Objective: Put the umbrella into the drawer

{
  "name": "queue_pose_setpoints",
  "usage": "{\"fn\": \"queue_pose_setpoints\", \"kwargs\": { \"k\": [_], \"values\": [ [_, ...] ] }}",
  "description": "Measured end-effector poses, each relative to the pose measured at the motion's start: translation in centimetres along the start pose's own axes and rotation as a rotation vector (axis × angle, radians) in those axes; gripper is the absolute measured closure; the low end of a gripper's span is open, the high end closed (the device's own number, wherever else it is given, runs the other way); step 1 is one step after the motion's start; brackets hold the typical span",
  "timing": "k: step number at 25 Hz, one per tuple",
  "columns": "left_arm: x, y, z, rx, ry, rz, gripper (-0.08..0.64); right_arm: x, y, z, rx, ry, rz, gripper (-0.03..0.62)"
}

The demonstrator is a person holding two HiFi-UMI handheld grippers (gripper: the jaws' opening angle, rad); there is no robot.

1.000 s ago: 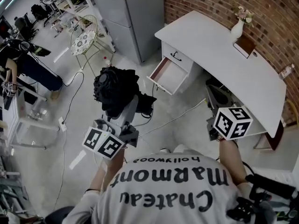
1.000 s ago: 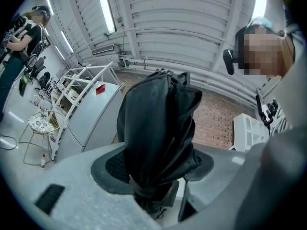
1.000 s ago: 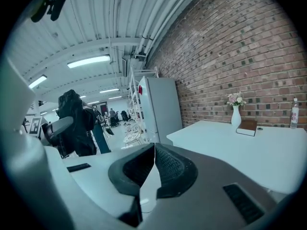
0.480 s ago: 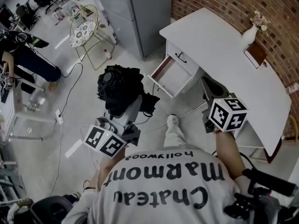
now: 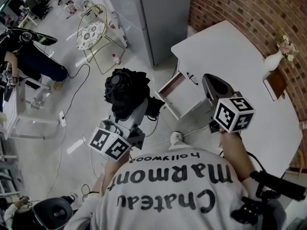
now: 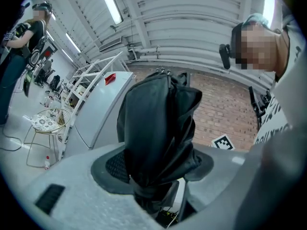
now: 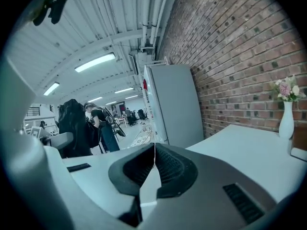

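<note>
My left gripper [image 5: 133,119] is shut on a black folded umbrella [image 5: 125,91], which stands up out of the jaws. In the left gripper view the umbrella [image 6: 160,133] fills the gap between both pads of the left gripper [image 6: 158,169]. A white desk [image 5: 242,63] stands against the brick wall, and its drawer [image 5: 180,96] is pulled open, showing nothing inside. The umbrella hangs over the floor just left of the drawer. My right gripper [image 5: 214,87] is shut and empty, over the desk's front edge to the right of the drawer. In its own view the right gripper [image 7: 154,152] has its pad tips touching.
A white vase with flowers [image 5: 274,59] and a brown frame [image 5: 273,83] sit on the desk by the wall. A grey cabinet [image 5: 163,18] stands left of the desk, with a wire chair [image 5: 93,32] beyond it. Cables [image 5: 72,95] cross the floor. A person [image 5: 29,63] stands far left.
Both grippers have moved toward the desk, the umbrella still in the left one. The open drawer now lies between the two grippers, and the right gripper is over the desk edge.
</note>
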State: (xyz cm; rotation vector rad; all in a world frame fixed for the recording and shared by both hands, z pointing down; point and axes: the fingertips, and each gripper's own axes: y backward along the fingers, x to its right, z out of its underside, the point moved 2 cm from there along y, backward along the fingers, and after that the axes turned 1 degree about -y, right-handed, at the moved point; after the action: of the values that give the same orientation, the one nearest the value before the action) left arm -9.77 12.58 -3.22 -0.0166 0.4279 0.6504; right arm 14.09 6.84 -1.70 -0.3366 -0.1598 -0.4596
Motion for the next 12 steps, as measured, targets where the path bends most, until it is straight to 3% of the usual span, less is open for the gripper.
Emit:
{"fn": "queue_pose_setpoints", "kwargs": {
  "k": [6,12],
  "values": [
    [-1.6,-5.3,0.8,-0.002,-0.037,-0.036,0.296,4.0,-3.7,-1.1,-0.03,0.015,-0.056,0.577],
    [-2.9,-10.3,4.5,-0.017,-0.032,-0.08,0.298,8.2,-7.8,2.1,-0.11,-0.007,-0.105,0.578]
  ]
}}
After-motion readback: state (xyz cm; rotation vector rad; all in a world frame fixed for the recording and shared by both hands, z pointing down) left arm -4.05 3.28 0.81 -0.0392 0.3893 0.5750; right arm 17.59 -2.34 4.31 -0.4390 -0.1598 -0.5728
